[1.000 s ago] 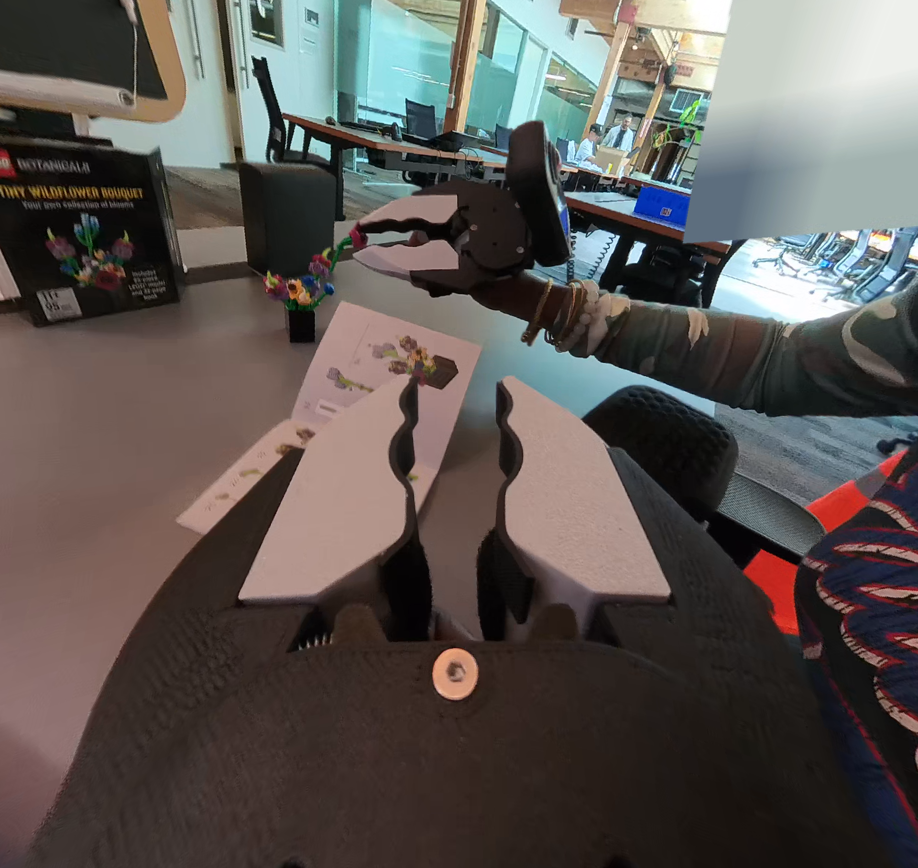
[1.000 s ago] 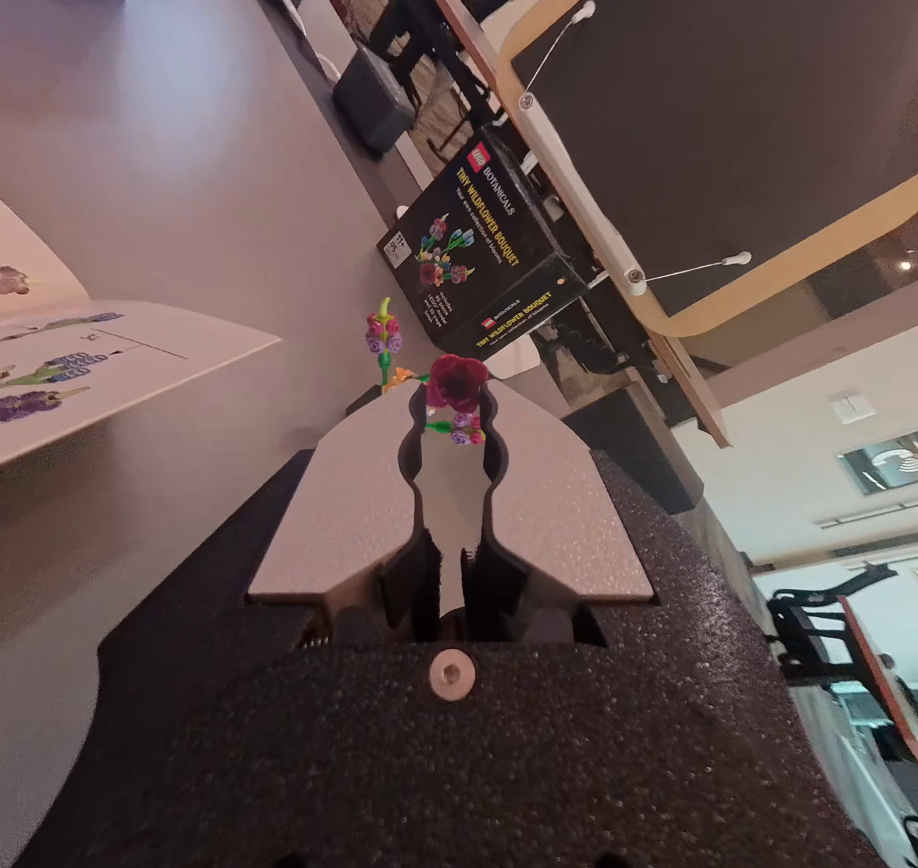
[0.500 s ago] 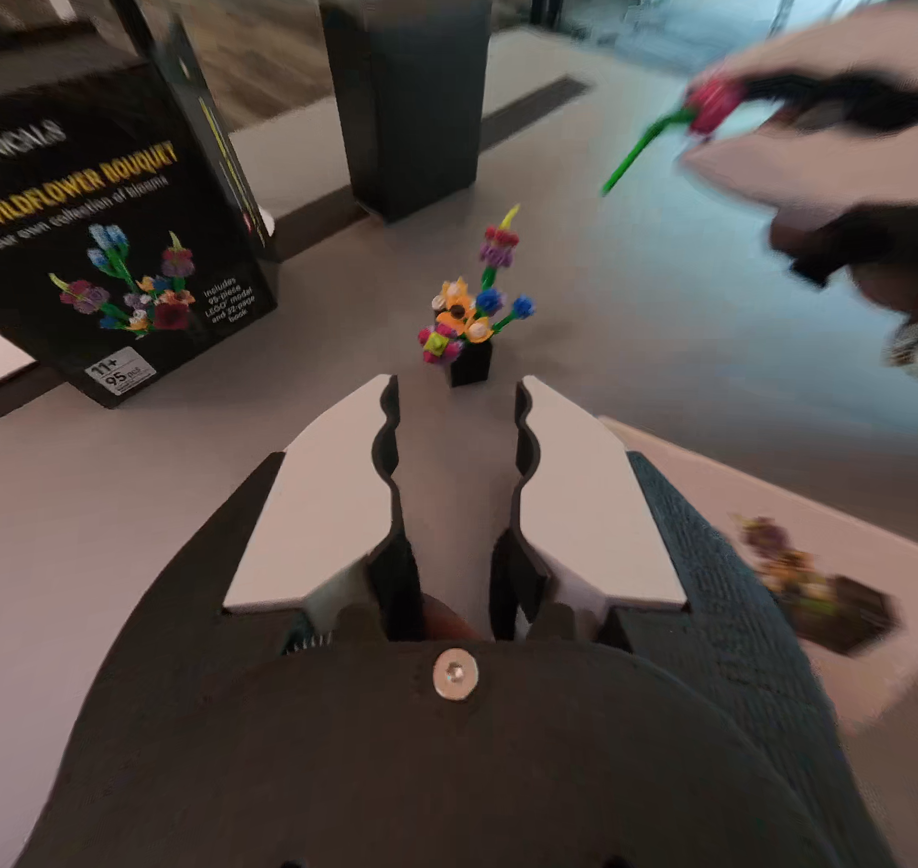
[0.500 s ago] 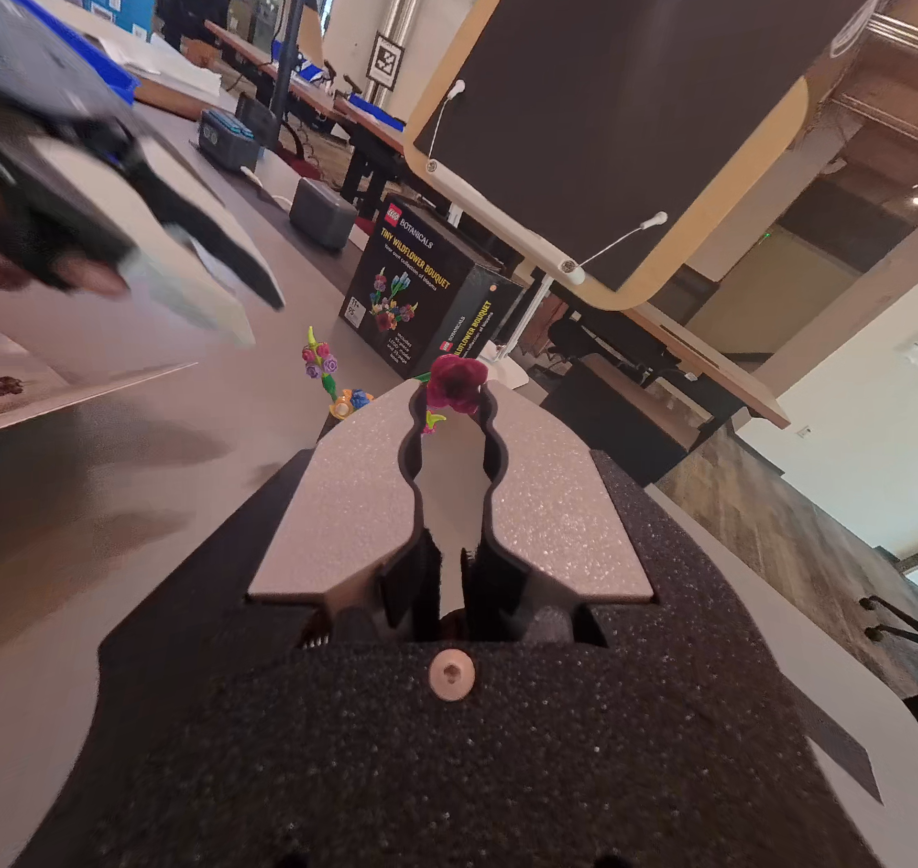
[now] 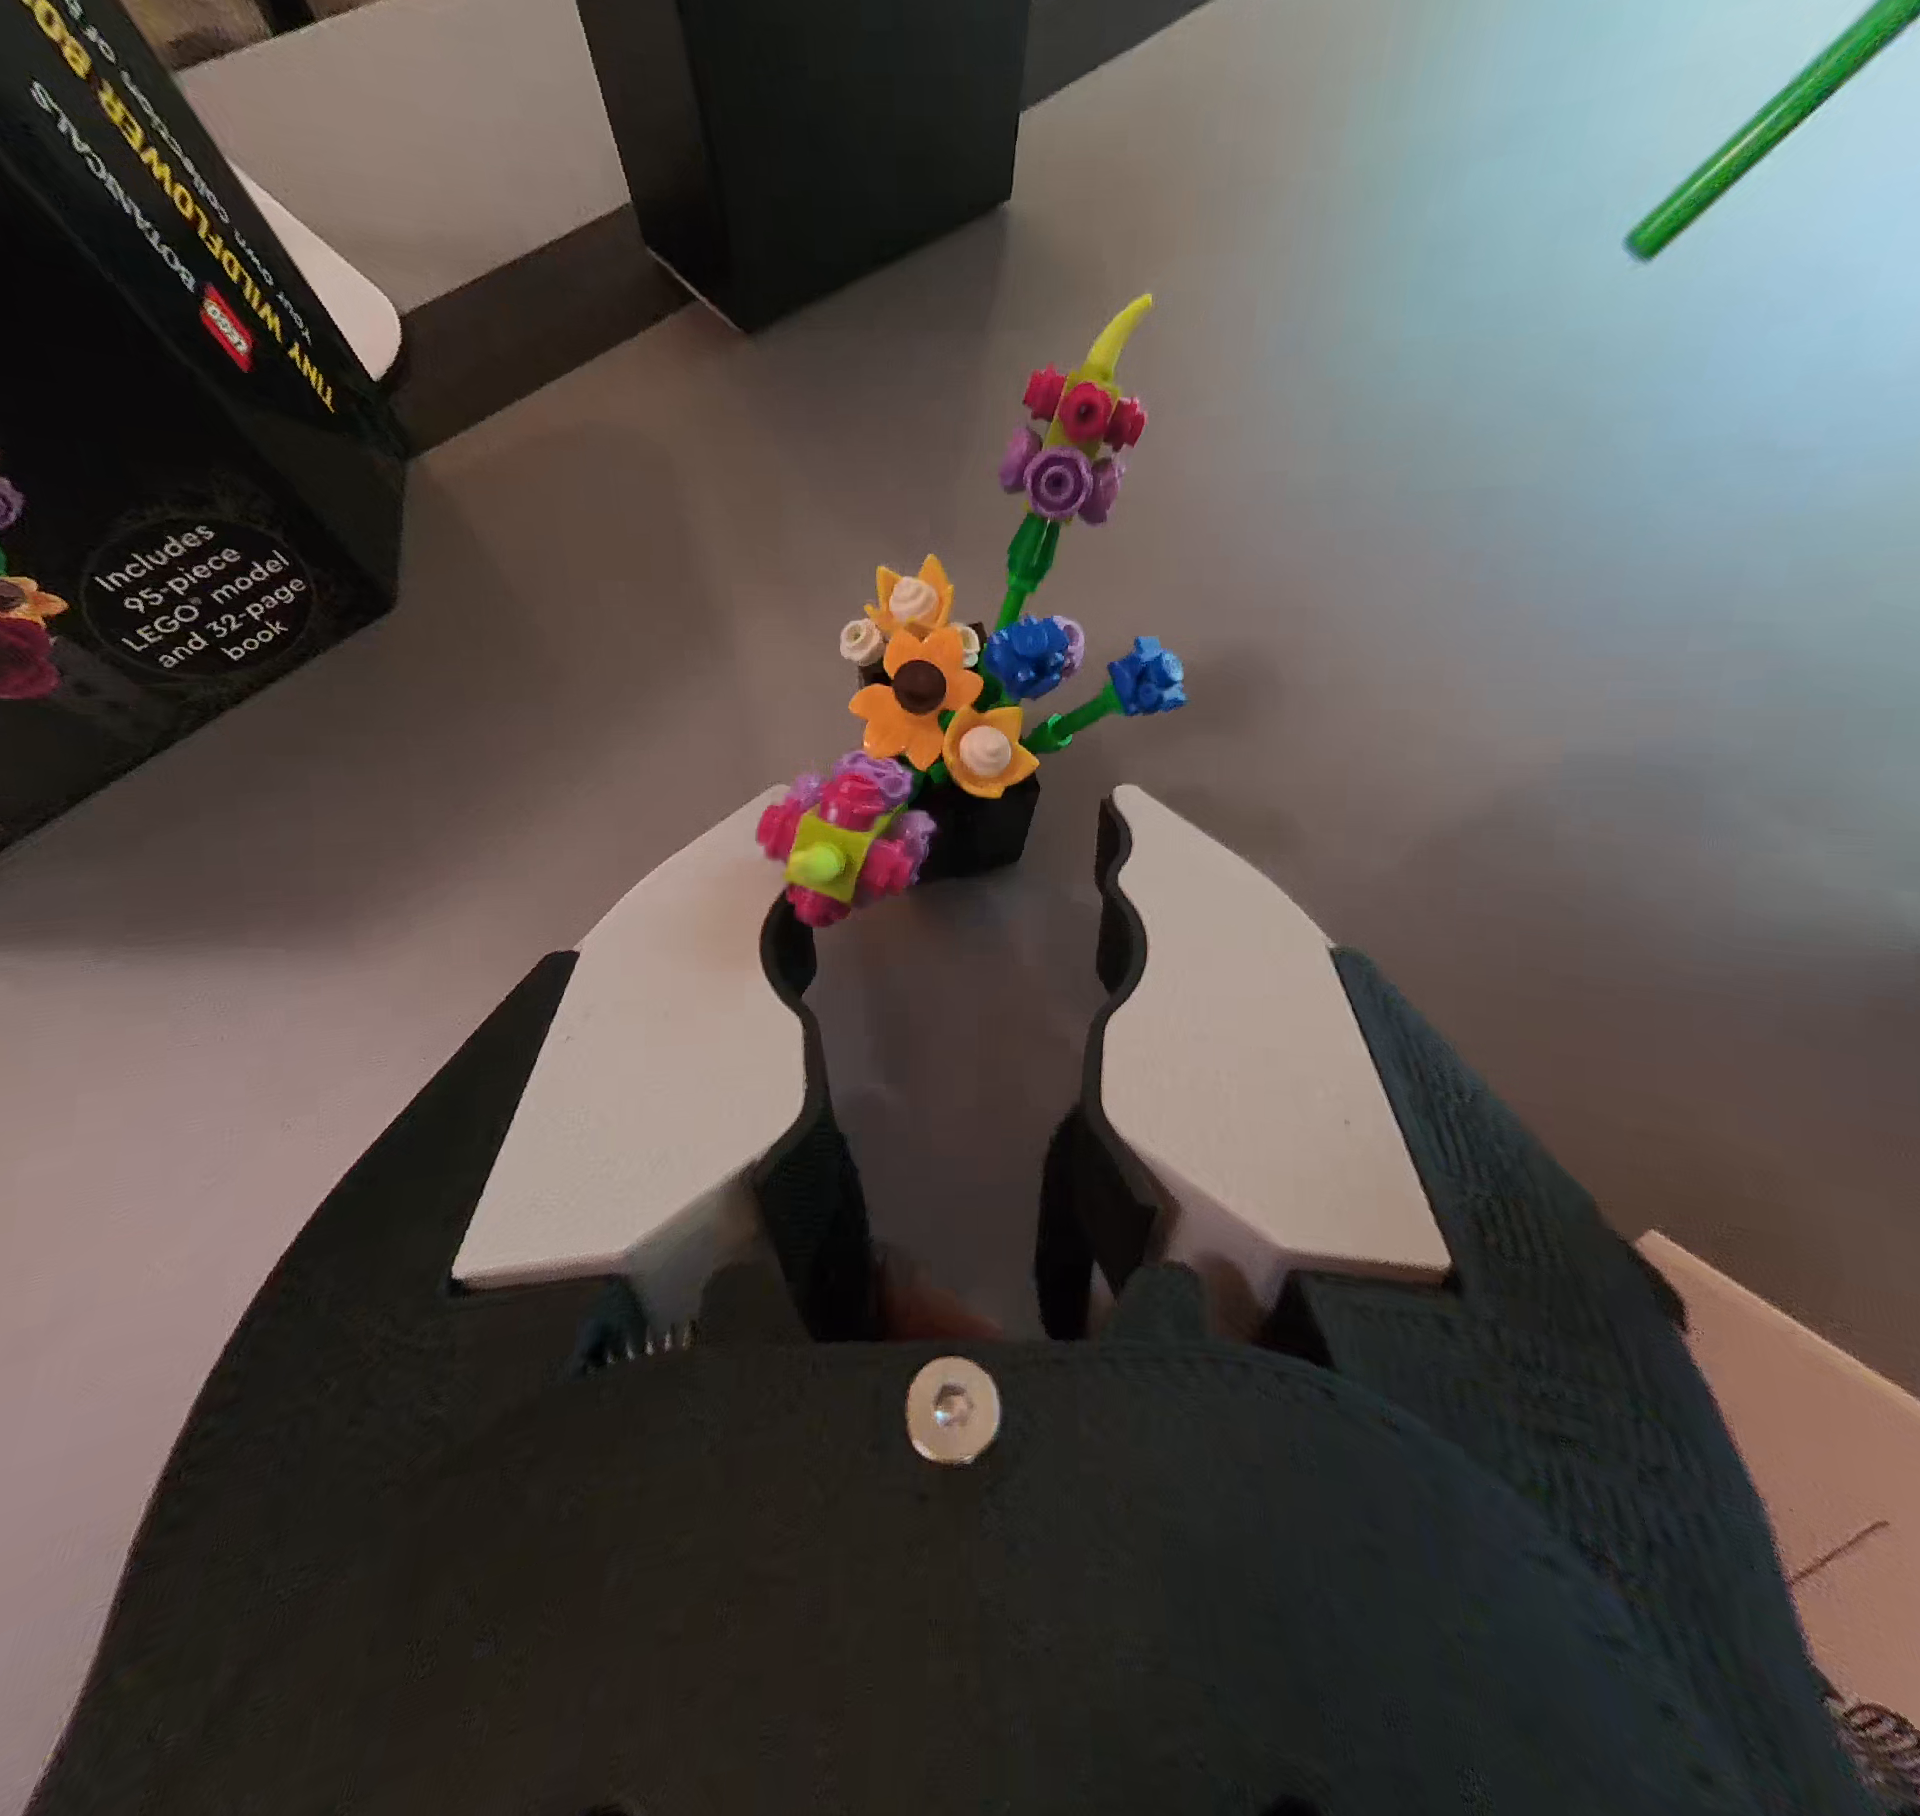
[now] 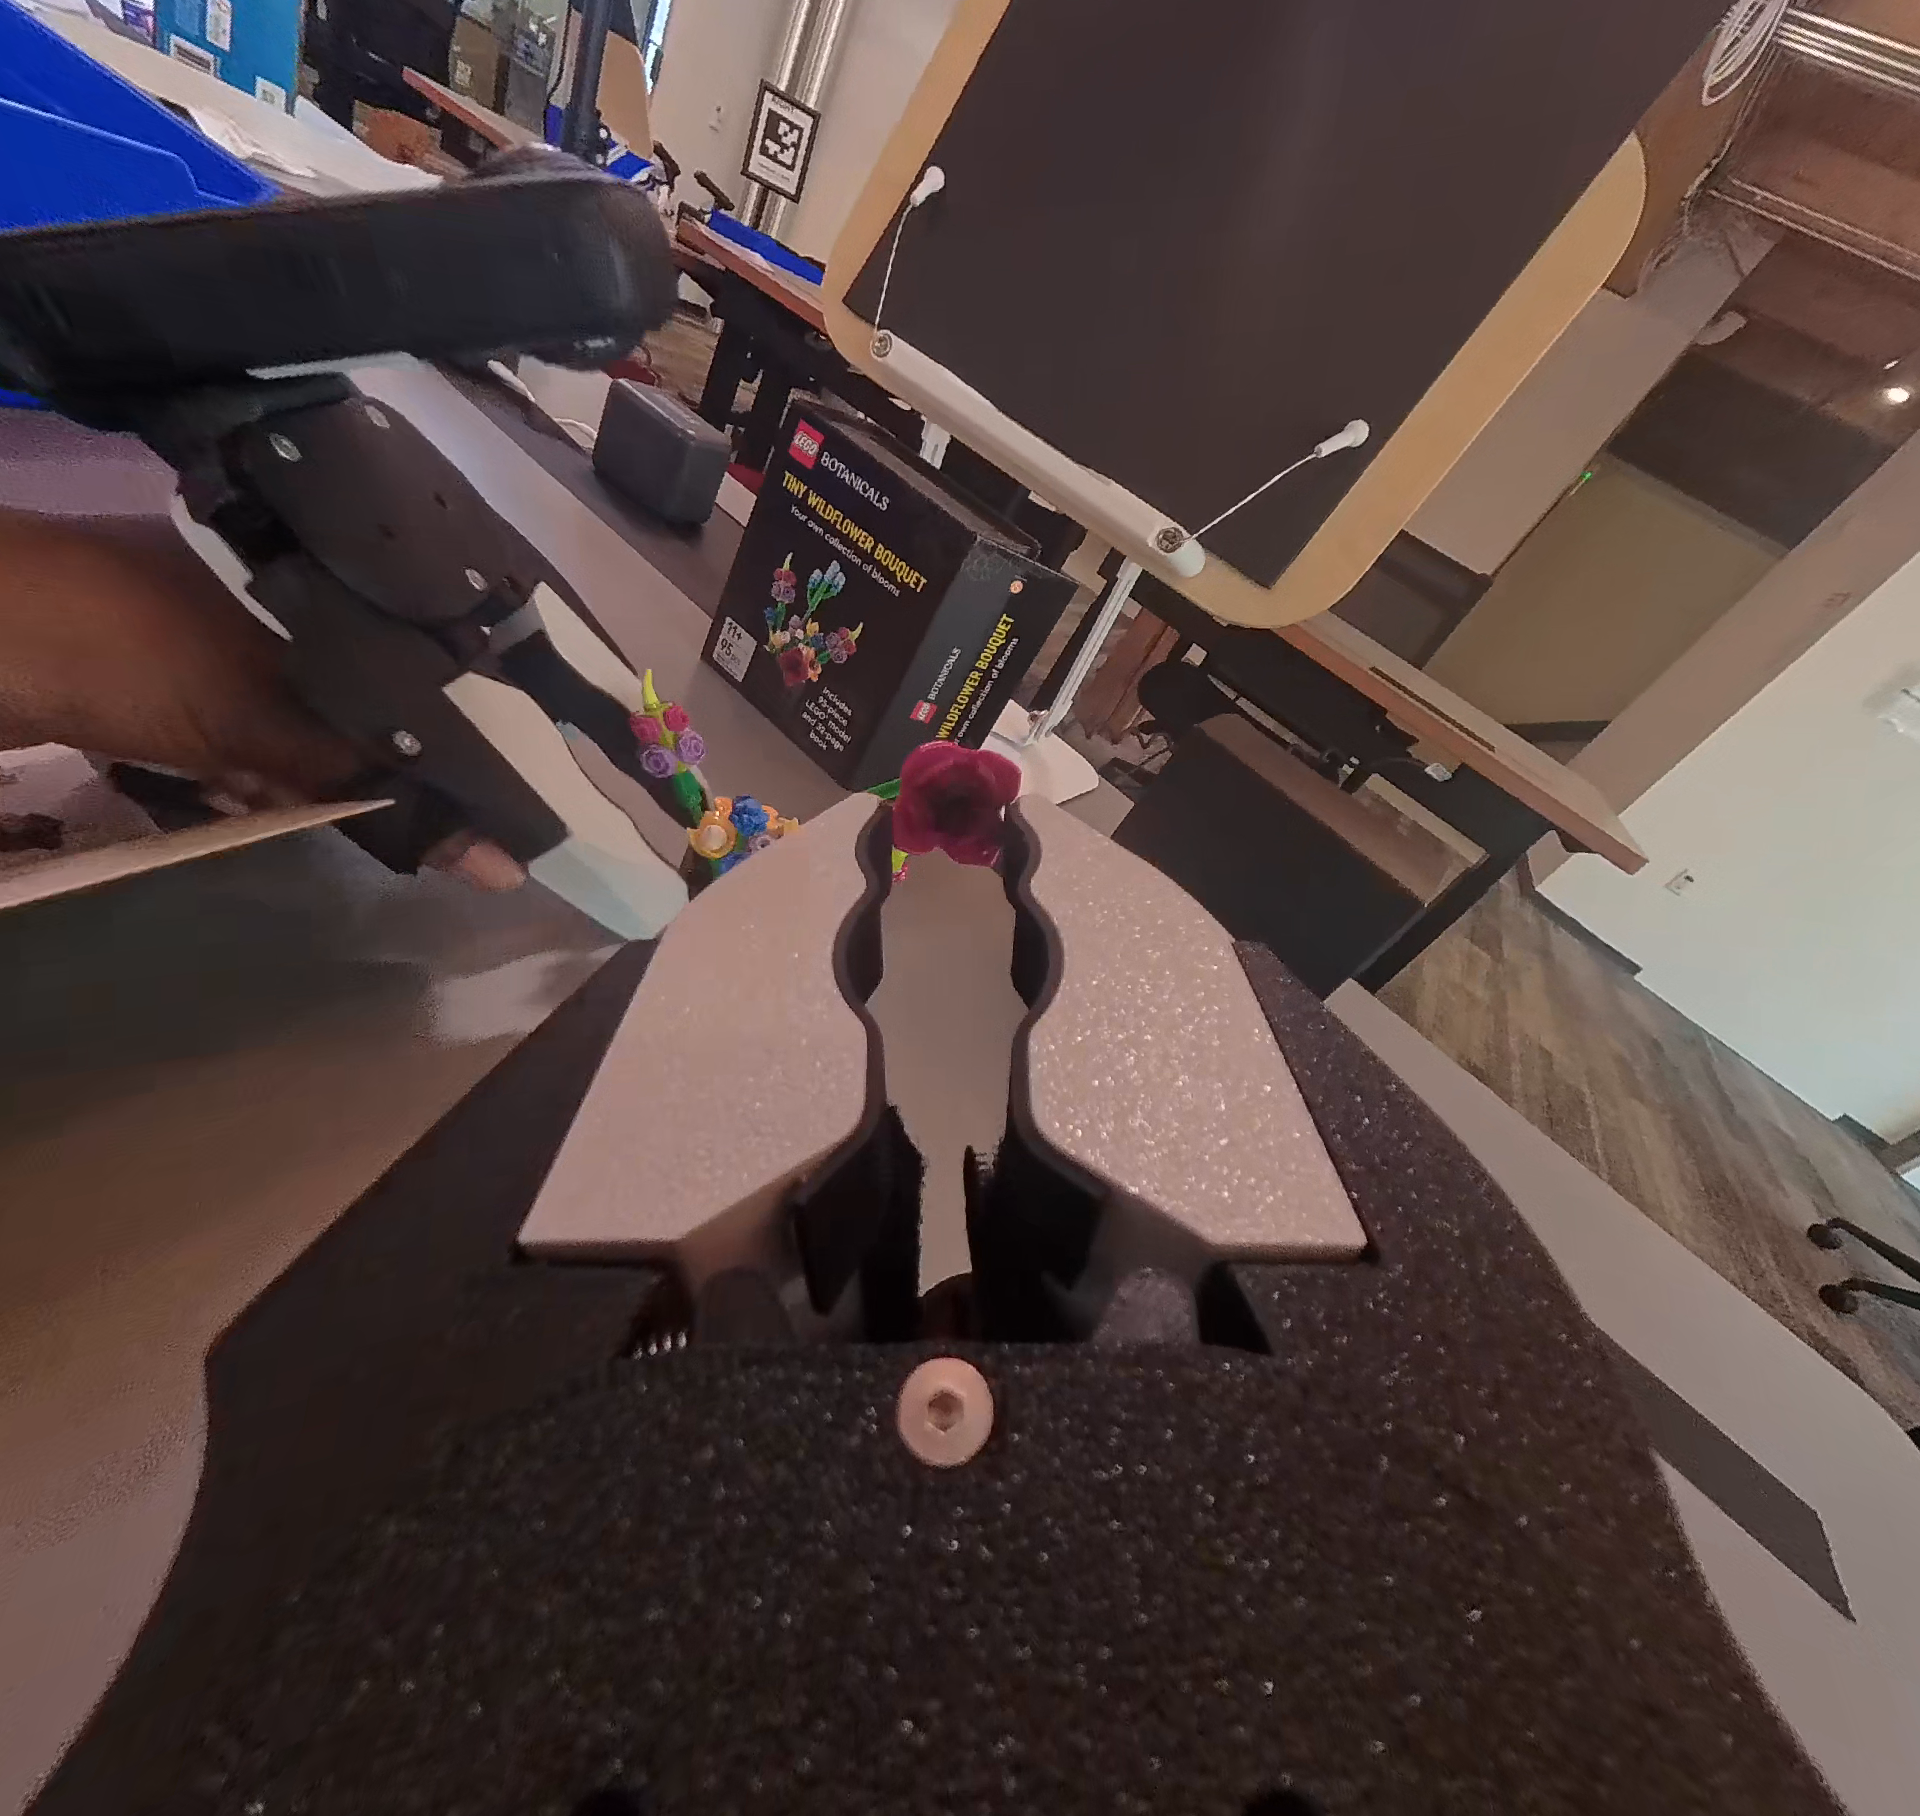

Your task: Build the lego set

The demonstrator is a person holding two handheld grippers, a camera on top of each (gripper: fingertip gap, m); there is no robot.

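A small lego bouquet (image 5: pixel 961 686) of orange, blue, purple and pink flowers stands in a black base (image 5: pixel 982 831) on the grey table. My left gripper (image 5: pixel 940 841) is open and empty, its tips on either side of the base, just short of it. My right gripper (image 6: pixel 951 831) is shut on a dark red lego rose (image 6: pixel 954 802), held above the table to the right of the bouquet (image 6: pixel 717 810). The rose's green stem (image 5: pixel 1766 119) shows at the top right of the left wrist view. The left gripper (image 6: pixel 582 831) also shows in the right wrist view.
The black lego box (image 5: pixel 135 478) stands at the left, also seen in the right wrist view (image 6: pixel 873 644). A black block (image 5: pixel 831 83) stands behind the bouquet. The instruction booklet (image 5: pixel 1808 1454) lies at the right. A framed dark board (image 6: pixel 1226 208) leans behind the box.
My left gripper has swung from the booklet to the bouquet and closed in on its base. My right gripper has kept hold of the rose and levelled out beside the bouquet.
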